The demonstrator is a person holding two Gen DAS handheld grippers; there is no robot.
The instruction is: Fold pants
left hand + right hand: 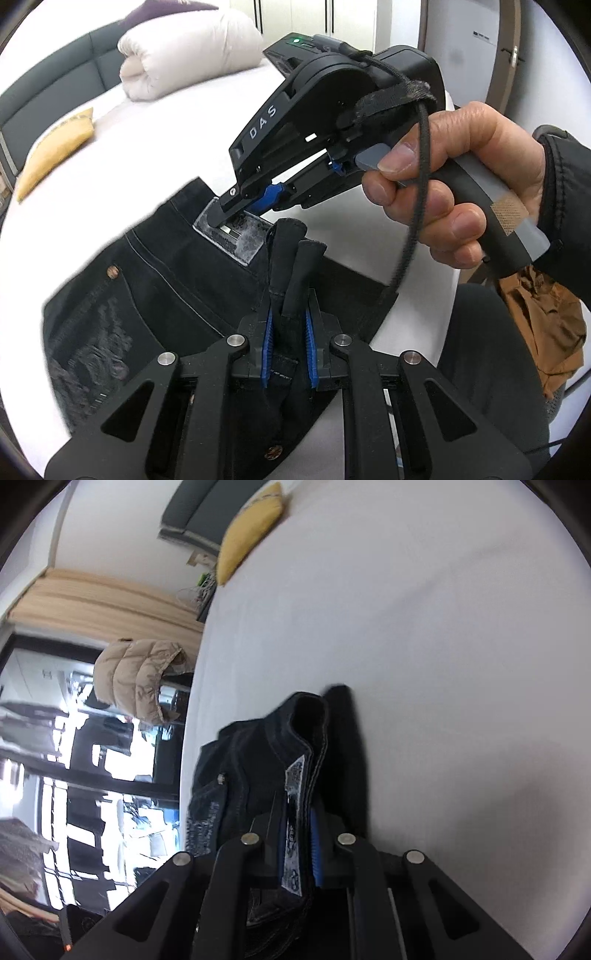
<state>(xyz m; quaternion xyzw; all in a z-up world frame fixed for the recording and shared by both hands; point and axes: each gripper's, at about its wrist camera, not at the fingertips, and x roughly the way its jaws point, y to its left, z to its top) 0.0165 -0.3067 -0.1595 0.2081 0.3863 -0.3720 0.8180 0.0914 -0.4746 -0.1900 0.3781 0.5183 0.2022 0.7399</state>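
Both grippers are clamping the pants (159,280), dark denim lying on the white bed (155,147) near its front edge. Left gripper (290,347) is pinching a bunched fold of the waistband between its blue pads (309,350), jaws narrow, fabric standing up in a ridge between the fingers. Right gripper (225,212) is sitting just beyond it, jaws nearly closed on the waistband at the leather patch (236,236); its own camera is showing the patch and the denim edge pressed between the pads (316,845). The person's hand (454,184) is gripping the right tool's handle, cable running across the knuckles. Back pocket with a rivet (110,272) is facing up. Right view is motion-blurred, so probably only the waistband layers are in that grip; can't confirm more. Yellow cushion (55,151) and rolled white duvet (188,51) are lying well apart from the pants, toward the headboard (48,85).
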